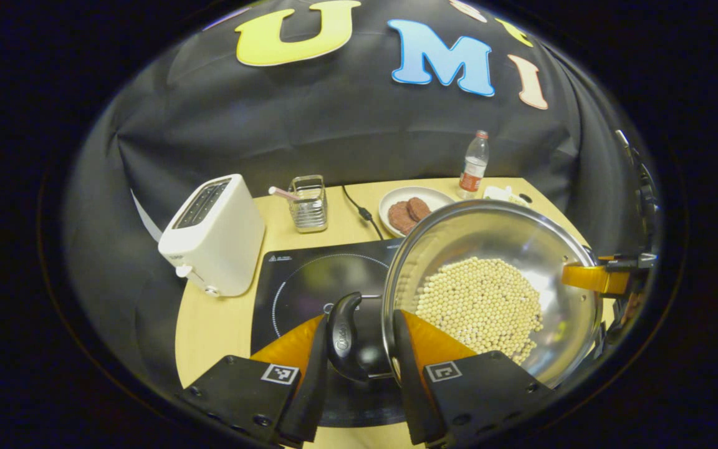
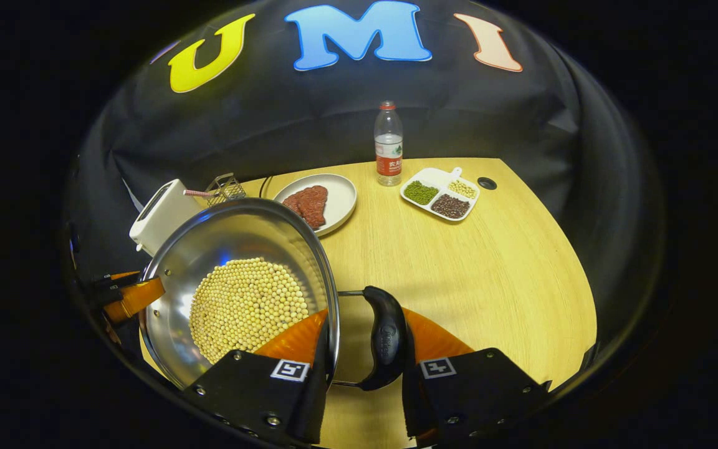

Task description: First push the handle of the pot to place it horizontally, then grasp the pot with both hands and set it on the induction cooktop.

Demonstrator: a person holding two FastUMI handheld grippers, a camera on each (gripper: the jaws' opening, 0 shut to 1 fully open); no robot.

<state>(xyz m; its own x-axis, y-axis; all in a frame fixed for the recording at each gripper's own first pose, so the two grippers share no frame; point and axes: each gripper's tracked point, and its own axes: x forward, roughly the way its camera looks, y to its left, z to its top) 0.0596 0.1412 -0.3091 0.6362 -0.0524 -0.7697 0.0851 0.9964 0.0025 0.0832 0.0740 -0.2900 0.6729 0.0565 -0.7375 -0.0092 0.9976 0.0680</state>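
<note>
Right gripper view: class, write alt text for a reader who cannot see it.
A steel pot of pale beans is held at one black side handle by the right claw, above a wooden table. Behind it stand a plate of meat, a water bottle, a divided dish of beans and a white toaster.

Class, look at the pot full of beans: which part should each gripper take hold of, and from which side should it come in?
Grip the pot by its two black side handles, one gripper from each opposite side, fingers straddling the handle. The handles stick out level from the rim, clear of the slick round wall, and a hold on both ends should keep the beans from tipping out. Both grippers already sit this way.
</note>
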